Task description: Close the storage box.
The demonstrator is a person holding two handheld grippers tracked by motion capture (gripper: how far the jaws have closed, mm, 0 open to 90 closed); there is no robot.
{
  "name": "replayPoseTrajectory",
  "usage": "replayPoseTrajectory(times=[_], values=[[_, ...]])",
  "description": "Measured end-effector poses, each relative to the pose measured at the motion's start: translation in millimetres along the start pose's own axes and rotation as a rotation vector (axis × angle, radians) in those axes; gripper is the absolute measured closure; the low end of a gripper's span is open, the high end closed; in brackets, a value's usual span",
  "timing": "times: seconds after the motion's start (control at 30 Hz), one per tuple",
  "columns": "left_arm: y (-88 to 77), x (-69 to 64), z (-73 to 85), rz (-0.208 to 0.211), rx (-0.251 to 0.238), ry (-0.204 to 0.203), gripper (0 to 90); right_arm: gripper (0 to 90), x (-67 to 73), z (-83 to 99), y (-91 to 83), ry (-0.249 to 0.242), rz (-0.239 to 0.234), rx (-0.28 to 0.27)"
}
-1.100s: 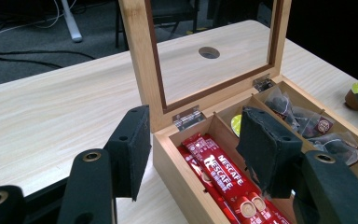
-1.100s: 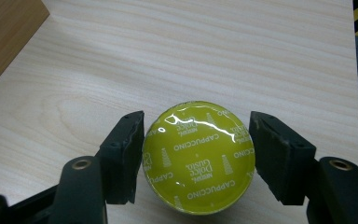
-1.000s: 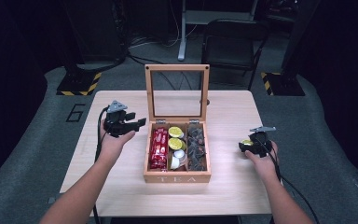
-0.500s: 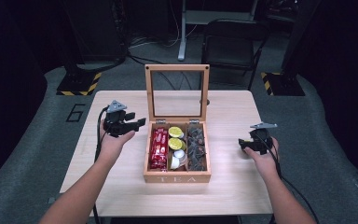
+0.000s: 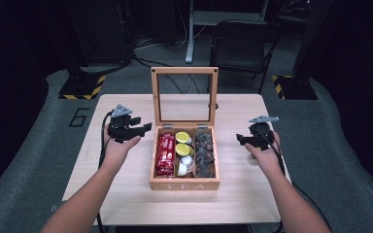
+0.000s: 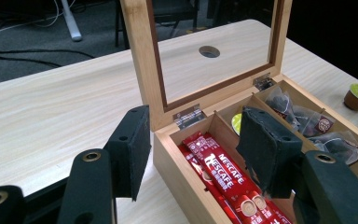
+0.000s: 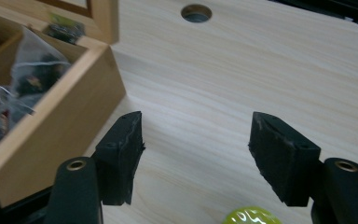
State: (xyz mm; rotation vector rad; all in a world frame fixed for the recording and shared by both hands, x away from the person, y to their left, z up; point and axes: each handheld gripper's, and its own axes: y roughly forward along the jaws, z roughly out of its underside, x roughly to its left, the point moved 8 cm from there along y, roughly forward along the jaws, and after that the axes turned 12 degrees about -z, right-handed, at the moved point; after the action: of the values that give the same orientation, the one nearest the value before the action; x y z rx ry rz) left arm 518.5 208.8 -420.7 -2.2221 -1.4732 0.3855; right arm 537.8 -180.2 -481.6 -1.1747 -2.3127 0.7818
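the right gripper (image 5: pixel 241 139) hangs with jaws spread, empty, above a green-topped capsule (image 7: pixel 252 216) on the table (image 5: pixel 126 194) right of the tea box (image 5: pixel 184 184). the left gripper (image 5: pixel 145 128), spread too, hovers left of the box.

Light wood table (image 5: pixel 126 194), round cable hole (image 6: pixel 209 51) near its far edge. Behind it: black folding chair (image 5: pixel 245 43) and a grey metal post (image 5: pixel 190 29). Two stand bases with yellow-black hazard stripes, left (image 5: pixel 81 87) and right (image 5: pixel 291 86). Grey floor mat, "6" (image 5: pixel 79 117) marked on it (left of the table). Loose cables (image 5: pixel 150 46) on the floor at the back.
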Motion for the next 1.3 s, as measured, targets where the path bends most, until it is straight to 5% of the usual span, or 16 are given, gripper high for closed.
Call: replayPoseTrajectory(times=[0.63, 1.0, 1.3], values=[[-1.0, 1.2, -0.1, 0.002, 0.006, 0.004, 43.7, 34.1, 42.9, -67.4, -2.7, -0.115, -0.056, -0.066], [-0.9, 0.5, -0.2, 0.005, 0.009, 0.005, 43.7, 35.2, 55.0, -89.9, -3.3, -0.095, -0.108, -0.089], [0.0, -1.1, 0.1, 0.008, 0.008, 0.006, 43.5, 35.3, 56.6, -99.2, 13.1, -0.115, -0.111, -0.065]])
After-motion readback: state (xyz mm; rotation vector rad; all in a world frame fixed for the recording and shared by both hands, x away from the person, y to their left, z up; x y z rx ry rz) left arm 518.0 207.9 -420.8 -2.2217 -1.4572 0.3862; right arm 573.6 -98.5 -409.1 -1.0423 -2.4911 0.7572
